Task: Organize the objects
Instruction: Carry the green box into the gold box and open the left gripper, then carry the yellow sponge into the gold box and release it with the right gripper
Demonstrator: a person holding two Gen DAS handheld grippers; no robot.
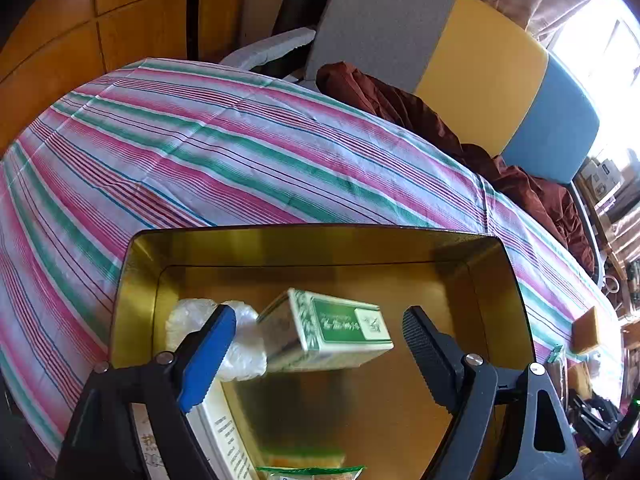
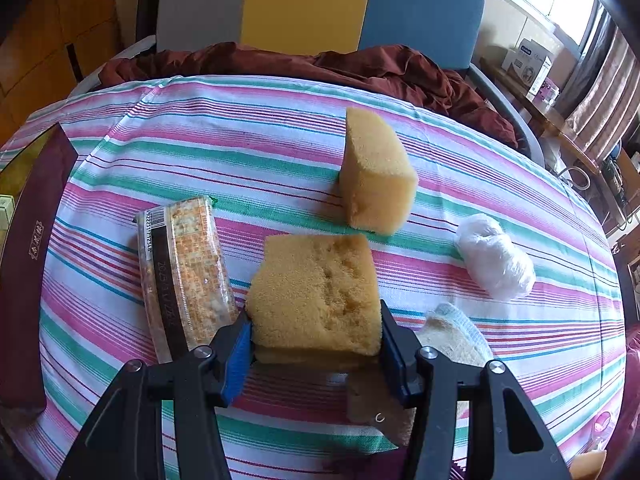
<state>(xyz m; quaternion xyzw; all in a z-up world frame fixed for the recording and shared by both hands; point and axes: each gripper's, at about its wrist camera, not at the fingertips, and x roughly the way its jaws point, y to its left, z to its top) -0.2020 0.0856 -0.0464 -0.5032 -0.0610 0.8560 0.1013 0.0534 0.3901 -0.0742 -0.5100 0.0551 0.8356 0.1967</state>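
My left gripper [image 1: 319, 312] hangs open over a gold tin [image 1: 140, 264]. A green-and-white box [image 1: 332, 332] lies tilted and slightly blurred between the fingers, and neither pad touches it. Beside the box sits a white plastic wad [image 1: 188, 316], with a white printed box [image 1: 228, 436] and a green-edged packet [image 1: 308, 470] nearer the camera. My right gripper [image 2: 314, 316] is shut on a yellow sponge [image 2: 316, 288], just above the striped tablecloth [image 2: 240, 140].
A second yellow sponge [image 2: 376, 172] stands beyond the held one. A cracker packet [image 2: 186, 272] lies to its left, a white plastic ball [image 2: 498, 258] and a woven pad [image 2: 456, 334] to its right. A dark red lid [image 2: 32, 248] is at the left edge. A maroon cloth [image 2: 320, 64] lies on the chair behind.
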